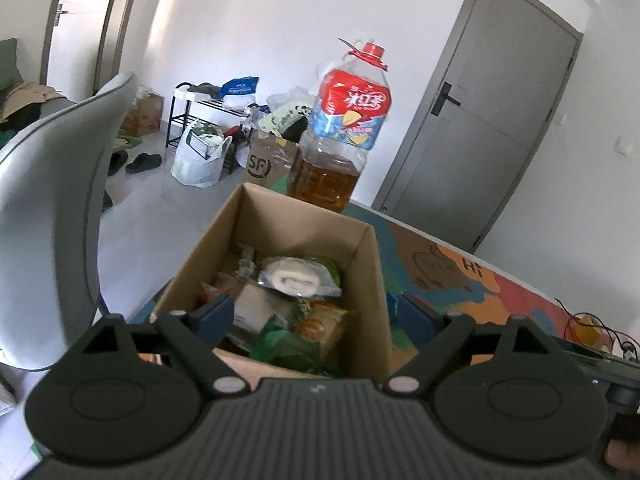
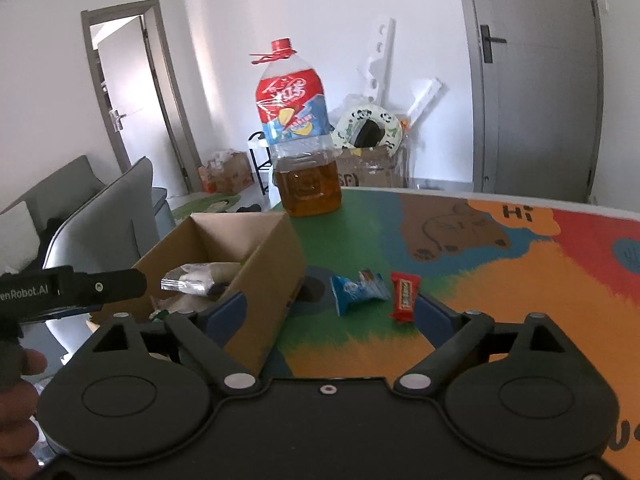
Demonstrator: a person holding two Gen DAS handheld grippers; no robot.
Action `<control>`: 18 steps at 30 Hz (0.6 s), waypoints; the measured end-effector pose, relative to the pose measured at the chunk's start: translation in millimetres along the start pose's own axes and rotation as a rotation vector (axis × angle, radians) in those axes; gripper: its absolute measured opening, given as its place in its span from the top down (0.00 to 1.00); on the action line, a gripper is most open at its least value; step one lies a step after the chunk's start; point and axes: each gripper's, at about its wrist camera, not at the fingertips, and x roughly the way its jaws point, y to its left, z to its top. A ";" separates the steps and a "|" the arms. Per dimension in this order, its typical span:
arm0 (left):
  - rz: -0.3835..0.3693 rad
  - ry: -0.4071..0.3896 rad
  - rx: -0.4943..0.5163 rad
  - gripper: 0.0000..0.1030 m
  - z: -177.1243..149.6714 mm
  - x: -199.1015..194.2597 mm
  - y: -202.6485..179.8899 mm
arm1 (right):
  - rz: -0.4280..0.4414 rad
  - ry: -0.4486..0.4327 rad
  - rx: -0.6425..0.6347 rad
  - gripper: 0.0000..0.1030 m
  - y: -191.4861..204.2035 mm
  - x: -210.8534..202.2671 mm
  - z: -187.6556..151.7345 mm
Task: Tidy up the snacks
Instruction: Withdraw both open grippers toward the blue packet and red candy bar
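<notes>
An open cardboard box [image 1: 372, 276] stands on the colourful table, filled with several wrapped snacks; a clear-wrapped roll cake [image 1: 294, 276] lies on top. My left gripper [image 1: 316, 316] hovers over the box's near end, open, nothing between its blue-padded fingers. In the right wrist view the same box [image 2: 268, 280] sits at the left. A blue snack packet [image 2: 356, 290] and a red candy bar [image 2: 405, 295] lie on the table to its right. My right gripper [image 2: 328, 316] is open and empty, its left finger in front of the box wall, its right finger just right of the red bar.
A large oil bottle [image 2: 300, 144] with a red cap stands behind the box [image 1: 344, 128]. A grey chair [image 1: 52, 216] is left of the table. The other gripper's body [image 2: 68, 290] and a hand [image 2: 16, 408] show at the left. Cables [image 1: 592, 332] lie at the table's far right.
</notes>
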 end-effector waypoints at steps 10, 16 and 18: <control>-0.070 0.001 0.061 0.15 -6.9 3.3 -36.6 | -0.039 -0.022 0.027 0.10 -28.6 -15.4 -0.2; -0.091 -0.016 0.086 0.19 -8.6 11.5 -59.1 | -0.040 -0.027 0.042 0.16 -44.2 -14.7 0.0; -0.097 -0.025 0.097 0.26 -9.3 14.8 -66.6 | -0.040 -0.025 0.058 0.22 -50.7 -12.3 -0.2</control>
